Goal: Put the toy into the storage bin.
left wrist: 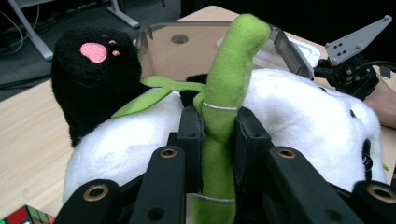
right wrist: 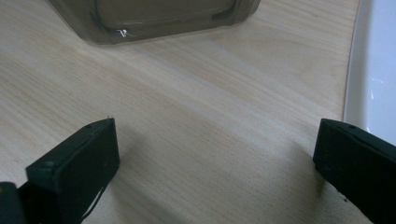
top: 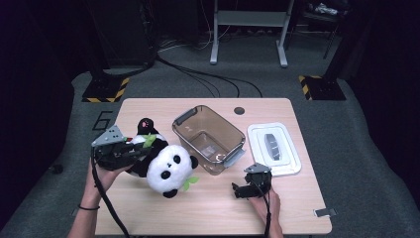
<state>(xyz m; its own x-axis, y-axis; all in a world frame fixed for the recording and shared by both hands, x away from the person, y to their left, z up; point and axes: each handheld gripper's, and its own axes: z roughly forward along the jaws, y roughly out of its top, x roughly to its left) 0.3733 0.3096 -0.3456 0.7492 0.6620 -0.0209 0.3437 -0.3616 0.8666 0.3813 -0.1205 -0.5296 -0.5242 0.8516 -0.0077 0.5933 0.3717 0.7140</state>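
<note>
Table (top: 148, 208): plush panda (top: 166, 168) at left, just beside the bin (top: 210, 138) at centre; lid (top: 274, 148) right of the bin, apart from it. Left gripper (top: 130, 150) at the panda's left; right gripper (top: 242, 191) before the bin. Cube (left wrist: 25, 217), possibly on the table, beneath the left gripper.

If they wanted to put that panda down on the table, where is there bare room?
The front strip of the table between the two grippers is bare wood, and so is the far left corner behind the panda. The middle is crowded: the clear bin stands close beside the panda, with the white lid at its right.
</note>
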